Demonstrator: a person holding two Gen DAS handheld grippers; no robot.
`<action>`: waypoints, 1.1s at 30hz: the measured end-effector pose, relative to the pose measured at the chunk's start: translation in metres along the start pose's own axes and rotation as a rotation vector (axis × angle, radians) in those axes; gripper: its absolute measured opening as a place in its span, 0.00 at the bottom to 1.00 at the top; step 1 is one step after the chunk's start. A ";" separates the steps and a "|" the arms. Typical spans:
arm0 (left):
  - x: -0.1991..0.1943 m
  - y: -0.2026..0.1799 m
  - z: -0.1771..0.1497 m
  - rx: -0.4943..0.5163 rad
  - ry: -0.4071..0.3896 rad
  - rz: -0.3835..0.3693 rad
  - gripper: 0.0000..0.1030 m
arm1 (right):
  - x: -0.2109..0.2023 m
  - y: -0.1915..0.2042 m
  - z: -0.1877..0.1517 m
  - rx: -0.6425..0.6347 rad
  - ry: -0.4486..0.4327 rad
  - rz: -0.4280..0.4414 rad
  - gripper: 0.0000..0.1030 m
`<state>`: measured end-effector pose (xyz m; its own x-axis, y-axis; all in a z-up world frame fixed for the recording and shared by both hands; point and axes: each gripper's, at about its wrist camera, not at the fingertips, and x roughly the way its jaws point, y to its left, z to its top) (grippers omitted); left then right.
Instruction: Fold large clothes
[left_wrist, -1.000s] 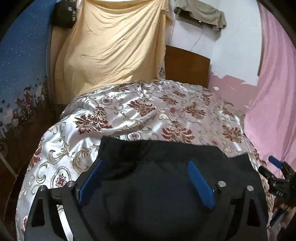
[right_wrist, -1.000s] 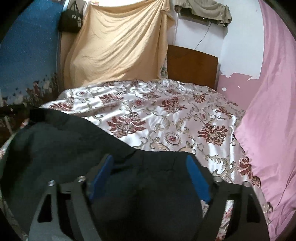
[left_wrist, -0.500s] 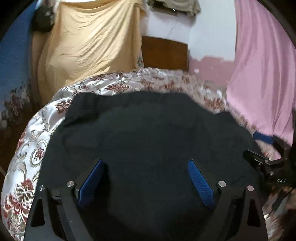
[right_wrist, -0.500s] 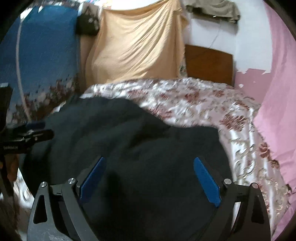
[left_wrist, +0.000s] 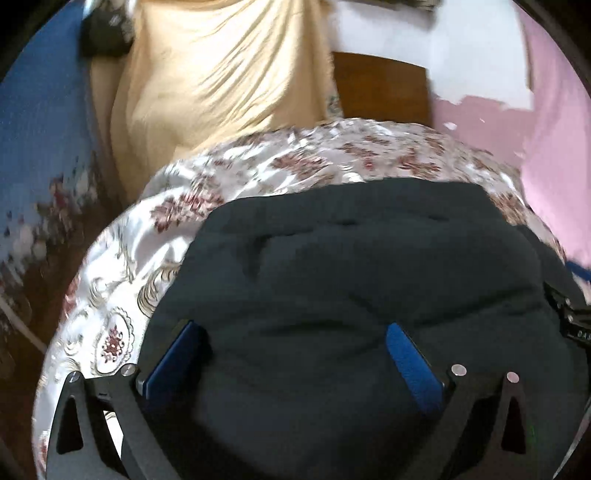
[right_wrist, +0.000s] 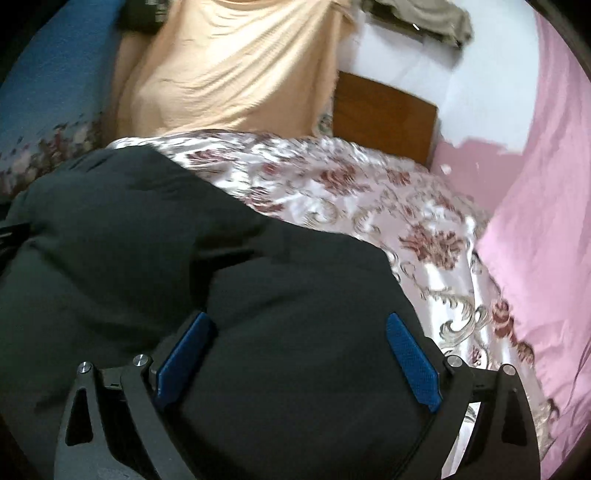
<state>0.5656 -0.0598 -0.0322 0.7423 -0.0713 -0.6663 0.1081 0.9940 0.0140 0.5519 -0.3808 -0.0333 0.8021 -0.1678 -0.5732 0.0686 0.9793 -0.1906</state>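
Observation:
A large black garment lies spread on the bed's floral satin cover. It also fills the lower left of the right wrist view. My left gripper is open, its blue pads wide apart over the garment's near part. My right gripper is open too, above the garment's right part. Nothing is between either pair of fingers. The right gripper's body shows at the right edge of the left wrist view.
The floral cover stretches back to a wooden headboard. A yellow cloth hangs behind the bed. A pink curtain hangs on the right, a blue patterned cloth on the left.
The garment has been thrown forward and spread out over the bed, then settled back a little. Both grippers stayed open and shifted slightly.

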 end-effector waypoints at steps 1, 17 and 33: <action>0.007 0.005 0.002 -0.013 0.007 -0.001 1.00 | 0.009 -0.007 0.002 0.033 0.020 0.015 0.94; 0.050 0.008 -0.005 -0.082 0.011 -0.080 1.00 | 0.083 -0.036 -0.021 0.275 0.131 0.174 0.99; 0.055 0.010 -0.013 -0.101 -0.036 -0.099 1.00 | 0.093 -0.046 -0.034 0.352 0.104 0.233 0.99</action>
<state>0.5988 -0.0530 -0.0779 0.7547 -0.1706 -0.6335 0.1161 0.9851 -0.1270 0.6034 -0.4452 -0.1049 0.7573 0.0694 -0.6494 0.1051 0.9684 0.2261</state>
